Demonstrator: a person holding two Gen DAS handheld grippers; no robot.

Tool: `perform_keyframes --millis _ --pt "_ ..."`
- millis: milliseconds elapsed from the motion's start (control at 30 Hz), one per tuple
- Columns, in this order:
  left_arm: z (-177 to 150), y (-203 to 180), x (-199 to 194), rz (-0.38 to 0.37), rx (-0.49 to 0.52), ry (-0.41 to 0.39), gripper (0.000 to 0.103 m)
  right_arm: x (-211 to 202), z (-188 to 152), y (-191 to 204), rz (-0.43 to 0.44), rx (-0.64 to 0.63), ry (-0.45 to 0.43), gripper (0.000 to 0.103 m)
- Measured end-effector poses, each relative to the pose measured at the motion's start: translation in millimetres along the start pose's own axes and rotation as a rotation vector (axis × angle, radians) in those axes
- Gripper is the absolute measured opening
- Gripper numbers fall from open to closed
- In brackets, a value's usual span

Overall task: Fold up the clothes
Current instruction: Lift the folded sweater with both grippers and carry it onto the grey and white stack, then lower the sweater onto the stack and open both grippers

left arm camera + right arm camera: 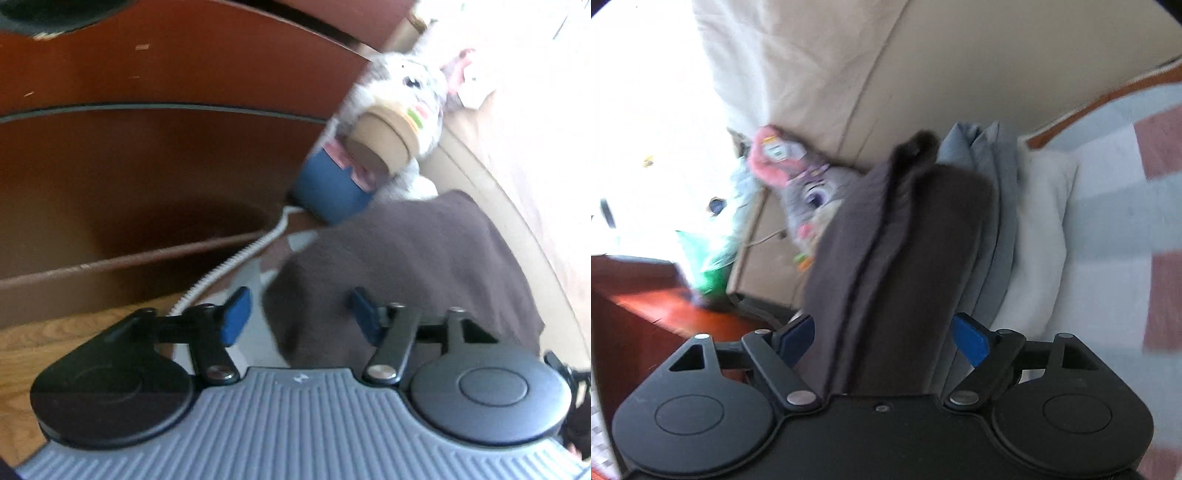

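Brown cloth (897, 258) fills the spread right tongs (882, 332), blurred; left tongs (295, 314) released.

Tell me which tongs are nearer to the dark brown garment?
Right. The right tongs have the dark brown garment between their fingers, up to the body. The left tongs are at its edge, with one finger over the cloth, open.
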State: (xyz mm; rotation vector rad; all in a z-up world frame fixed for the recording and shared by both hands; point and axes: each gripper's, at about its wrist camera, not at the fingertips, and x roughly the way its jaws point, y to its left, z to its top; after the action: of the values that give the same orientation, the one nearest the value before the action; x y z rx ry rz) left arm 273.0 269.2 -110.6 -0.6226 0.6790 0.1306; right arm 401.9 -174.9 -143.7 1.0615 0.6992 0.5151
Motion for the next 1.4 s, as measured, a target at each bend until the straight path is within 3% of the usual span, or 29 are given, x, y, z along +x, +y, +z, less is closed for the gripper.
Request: perform_keyframes --millis 100,133,167,200,267,300,367,400,433,567,667,733,767,833,900,933,967,1000,1033,1133,1233,1400 --pt "-0.9 16.1 6.8 -0.147 -0.063 0.003 0.07 19.6 9.4 0.0 0.027 -0.01 -0.046 0.085" --pt "-1.9 19.1 10.9 -0.22 -0.11 0.015 0.072 20.8 8.8 1.8 0.046 -0.026 -0.084 0.078" --pt "-3.4 20.7 14.6 -0.275 -0.156 0.023 0.076 22.3 8.3 6.3 0.054 -0.079 -0.104 0.051" --pt "-4.7 17.2 19.2 -0.297 -0.16 0.036 0.076 21.6 4.6 14.6 0.039 -0.173 -0.119 0.047" --pt "-6.8 -0.9 30.7 -0.268 -0.075 0.069 0.073 18.4 -7.3 33.4 -0.03 -0.36 -0.151 0.041" --pt "-8.4 -9.9 33.4 -0.253 -0.027 0.066 0.069 17.3 -14.6 44.1 -0.068 -0.465 -0.167 0.039" --pt "-13.0 -28.2 32.4 -0.22 0.081 0.017 0.025 13.2 -25.1 60.0 -0.087 -0.579 -0.193 0.037" --pt "-12.7 -37.1 29.1 -0.211 0.124 -0.009 0.018 10.1 -28.6 68.0 -0.077 -0.62 -0.207 0.036" --pt "-8.5 -45.3 21.9 -0.225 0.14 -0.037 0.012 6.7 -31.5 76.8 -0.071 -0.658 -0.223 0.036" --pt "21.1 -91.8 -16.1 -0.298 0.235 -0.182 0.011 -9.6 -22.7 110.5 -0.034 -0.764 -0.284 0.035" --pt "38.6 -123.4 -22.9 -0.306 0.321 -0.236 0.011 -15.1 -1.6 108.5 0.006 -0.713 -0.38 0.035" --pt "40.9 -139.5 -12.5 -0.247 0.369 -0.232 0.012 -10.9 15.1 87.4 -0.038 -0.659 -0.441 0.036" --pt "38.4 -147.0 2.2 -0.205 0.377 -0.191 0.013 -4.6 25.6 66.4 -0.077 -0.575 -0.408 0.042" --pt "32.1 -141.3 30.3 -0.132 0.357 -0.018 0.014 9.1 47.4 21.8 -0.157 -0.392 -0.324 0.046" --pt "20.5 -130.3 55.7 -0.057 0.304 0.137 0.017 6.1 52.5 -24.6 -0.129 -0.205 -0.261 0.064" --pt "12.0 -122.9 58.3 -0.04 0.292 0.154 0.023 -1.8 47.6 -38.9 -0.082 -0.162 -0.264 0.069" --pt "4.6 -116.3 53.6 -0.041 0.287 0.131 0.031 -7.7 45.9 -46.0 -0.062 -0.149 -0.25 0.08" --pt "-0.3 -109.8 48.8 -0.035 0.278 0.112 0.035 -8.0 45.4 -46.0 -0.066 -0.154 -0.202 0.086" --pt "-2.3 -103.7 43.9 -0.023 0.265 0.099 0.042 -8.4 48.3 -44.4 -0.063 -0.16 -0.146 0.086" --pt "-3.3 -80.1 32.7 -0.062 0.155 0.076 0.044 -23.9 45.8 -47.4 0.034 -0.044 -0.116 0.086" --pt "-2.9 -62.6 25.5 -0.123 0.014 0.067 0.045 -27.4 36.1 -44.3 0.083 0.051 -0.029 0.086" --pt "-22.4 -81.5 -3.3 -0.202 0.11 0.064 0.045 -30.7 -8.3 -20.3 0.008 0.007 0.087 0.086"
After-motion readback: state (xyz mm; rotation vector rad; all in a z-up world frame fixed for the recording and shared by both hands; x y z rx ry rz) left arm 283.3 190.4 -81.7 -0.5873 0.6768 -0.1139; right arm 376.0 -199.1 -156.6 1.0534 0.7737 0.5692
